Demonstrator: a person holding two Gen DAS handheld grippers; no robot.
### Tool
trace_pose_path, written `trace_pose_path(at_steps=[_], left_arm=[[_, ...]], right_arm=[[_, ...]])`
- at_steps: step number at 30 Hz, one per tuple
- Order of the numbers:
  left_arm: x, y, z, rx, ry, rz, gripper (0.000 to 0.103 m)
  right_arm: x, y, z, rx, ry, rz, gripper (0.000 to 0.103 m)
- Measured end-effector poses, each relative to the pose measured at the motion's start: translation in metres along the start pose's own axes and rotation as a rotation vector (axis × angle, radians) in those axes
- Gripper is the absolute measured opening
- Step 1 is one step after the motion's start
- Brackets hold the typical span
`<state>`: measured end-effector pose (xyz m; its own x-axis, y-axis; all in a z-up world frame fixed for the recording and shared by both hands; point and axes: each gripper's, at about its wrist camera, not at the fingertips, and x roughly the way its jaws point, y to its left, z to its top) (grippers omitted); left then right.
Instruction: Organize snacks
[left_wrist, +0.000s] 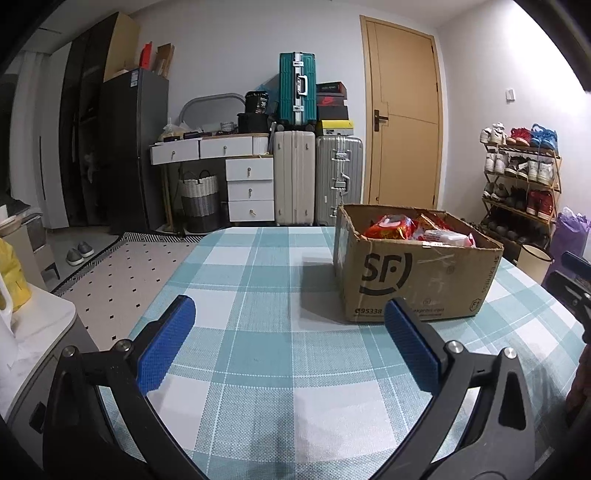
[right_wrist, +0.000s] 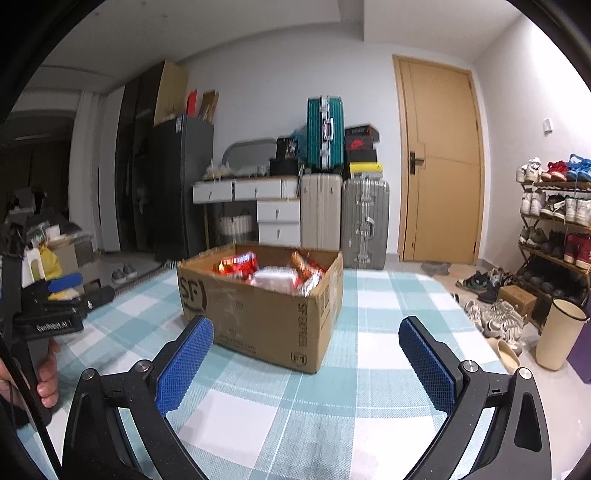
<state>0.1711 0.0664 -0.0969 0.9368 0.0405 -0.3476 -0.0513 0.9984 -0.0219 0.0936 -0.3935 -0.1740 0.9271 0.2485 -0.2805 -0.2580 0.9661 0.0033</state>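
Note:
An open cardboard box (left_wrist: 417, 277) marked SF stands on the checked tablecloth (left_wrist: 258, 332), ahead and to the right in the left wrist view. Red and white snack packets (left_wrist: 391, 227) fill it. In the right wrist view the same box (right_wrist: 258, 310) stands straight ahead with its snack packets (right_wrist: 273, 275) showing. My left gripper (left_wrist: 291, 339) hangs open over bare cloth, nothing between its blue pads. My right gripper (right_wrist: 306, 362) is also open and empty, a short way in front of the box. The left gripper (right_wrist: 62, 291), held by a hand (right_wrist: 46, 380), appears at the left edge there.
Beyond the table stand suitcases (left_wrist: 317, 181), a white drawer unit (left_wrist: 247, 184) and a wooden door (left_wrist: 402, 118). A shoe rack (right_wrist: 554, 221) and a cream bin (right_wrist: 557, 336) sit to the right on the floor. A white counter (left_wrist: 33, 332) with a yellow bag is on the left.

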Motion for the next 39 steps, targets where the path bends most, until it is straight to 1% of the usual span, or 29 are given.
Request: trace_pose_path(at_steps=[3, 6, 39], left_arm=[[-0.008, 0.002, -0.001, -0.009, -0.033, 0.005, 0.102], [-0.009, -0.003, -0.002, 0.011, -0.051, 0.005, 0.102], [-0.011, 0.000, -0.003, 0.000, -0.057, 0.017, 0.102]], right_arm=[[-0.002, -0.001, 0.000, 0.003, -0.013, 0.001, 0.102], [-0.002, -0.001, -0.001, 0.003, -0.011, 0.001, 0.102], [-0.003, -0.002, -0.001, 0.003, -0.011, 0.001, 0.102]])
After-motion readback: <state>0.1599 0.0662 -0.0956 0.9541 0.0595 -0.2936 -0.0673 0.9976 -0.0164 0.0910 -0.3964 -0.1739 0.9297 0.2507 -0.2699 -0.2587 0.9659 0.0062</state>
